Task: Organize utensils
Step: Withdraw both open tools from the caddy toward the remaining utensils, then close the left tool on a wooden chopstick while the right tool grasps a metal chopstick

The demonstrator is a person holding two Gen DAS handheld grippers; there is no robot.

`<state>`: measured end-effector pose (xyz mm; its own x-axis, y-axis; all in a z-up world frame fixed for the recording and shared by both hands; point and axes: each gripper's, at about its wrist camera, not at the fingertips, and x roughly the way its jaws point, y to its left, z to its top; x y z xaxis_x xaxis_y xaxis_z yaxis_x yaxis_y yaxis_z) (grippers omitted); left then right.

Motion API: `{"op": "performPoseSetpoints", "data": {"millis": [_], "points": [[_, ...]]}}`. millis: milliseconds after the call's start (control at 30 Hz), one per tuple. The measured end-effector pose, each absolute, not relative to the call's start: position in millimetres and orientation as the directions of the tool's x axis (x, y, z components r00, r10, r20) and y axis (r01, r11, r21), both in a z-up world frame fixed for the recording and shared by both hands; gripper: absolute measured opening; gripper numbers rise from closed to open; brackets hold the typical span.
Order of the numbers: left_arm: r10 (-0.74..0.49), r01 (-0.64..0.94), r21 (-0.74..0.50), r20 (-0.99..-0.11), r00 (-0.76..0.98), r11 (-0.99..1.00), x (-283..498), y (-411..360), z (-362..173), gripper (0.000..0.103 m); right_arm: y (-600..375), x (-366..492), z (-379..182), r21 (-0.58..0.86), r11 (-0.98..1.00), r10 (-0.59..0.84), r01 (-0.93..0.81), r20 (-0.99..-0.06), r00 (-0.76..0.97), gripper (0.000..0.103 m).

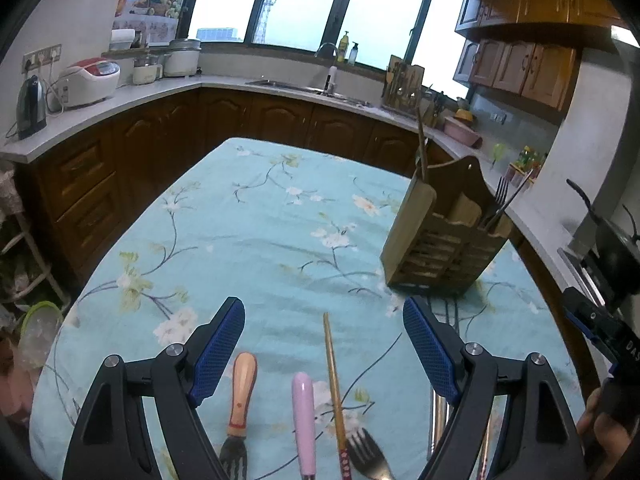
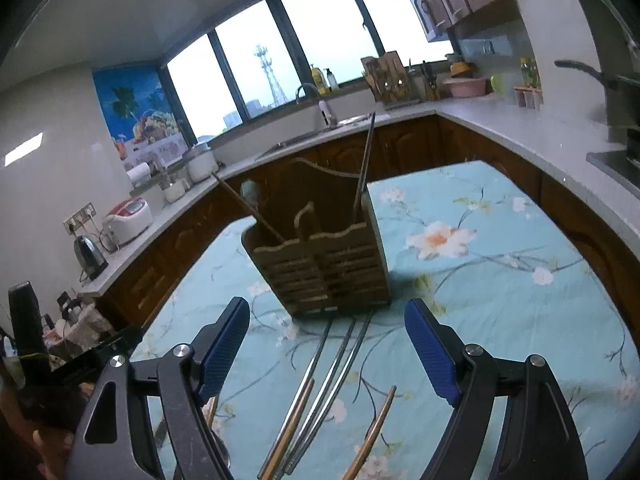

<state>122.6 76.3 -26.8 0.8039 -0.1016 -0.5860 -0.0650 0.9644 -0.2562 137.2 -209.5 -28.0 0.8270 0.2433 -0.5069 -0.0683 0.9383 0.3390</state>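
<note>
- Wooden utensil holder, slatted, compartmented, upright on the floral-clothed table, toward its right side; already holds a fork and chopsticks.
- Left hand-held gripper: released, nothing between the pads; below it lie a wooden-handled utensil, pink-handled utensil, gold chopstick and loose fork.
- Right hand-held gripper: released; metal chopsticks and wooden ones lie beneath, just before the holder.
- Advice: single out one handle, close squarely across it, lift clear before tilting into a compartment.
- Room: open cloth to the left; near table edge lies close behind the utensils.
</note>
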Motion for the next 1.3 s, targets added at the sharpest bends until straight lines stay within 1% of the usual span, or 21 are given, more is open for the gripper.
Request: {"op": "performPoseSetpoints", "data": {"millis": [367, 667, 800, 933, 1000, 1133, 1200, 1233, 1300], "points": [[-0.105, -0.075, -0.237, -0.664, 0.74, 0.969, 145, 78, -40, 0.082, -200, 146, -49, 0.314, 0.948, 0.237, -0.06, -0.563, 0.792, 0.082], [-0.091, -0.073, -0.184, -0.747, 0.659, 0.98, 178, 70, -62, 0.081, -194, 170, -66, 0.286, 0.958, 0.216, -0.04, -0.619, 0.755, 0.08], [-0.103, -0.064, -0.184, -0.771, 0.628, 0.981, 198, 65, -72, 0.08, -192, 182, -75, 0.28, 0.96, 0.208, -0.023, -0.651, 0.73, 0.071], [-0.093, -0.056, -0.157, -0.795, 0.599, 0.986, 217, 59, -83, 0.08, -194, 195, -85, 0.284, 0.959, 0.207, -0.009, -0.674, 0.709, 0.067], [-0.101, -0.05, -0.161, -0.805, 0.585, 0.986, 225, 58, -88, 0.079, -194, 203, -90, 0.277, 0.961, 0.197, 0.004, -0.692, 0.694, 0.061], [-0.109, -0.042, -0.161, -0.817, 0.566, 0.986, 240, 55, -97, 0.076, -195, 221, -102, 0.273, 0.962, 0.187, 0.027, -0.725, 0.663, 0.054], [-0.108, -0.04, -0.157, -0.82, 0.563, 0.987, 246, 54, -100, 0.074, -195, 230, -106, 0.268, 0.963, 0.18, 0.036, -0.736, 0.653, 0.048], [-0.108, -0.039, -0.156, -0.821, 0.561, 0.987, 248, 53, -102, 0.073, -196, 233, -108, 0.265, 0.964, 0.178, 0.038, -0.739, 0.65, 0.047], [-0.11, -0.036, -0.157, -0.823, 0.557, 0.987, 253, 53, -105, 0.067, -195, 242, -112, 0.253, 0.967, 0.167, 0.044, -0.75, 0.64, 0.042]]}}
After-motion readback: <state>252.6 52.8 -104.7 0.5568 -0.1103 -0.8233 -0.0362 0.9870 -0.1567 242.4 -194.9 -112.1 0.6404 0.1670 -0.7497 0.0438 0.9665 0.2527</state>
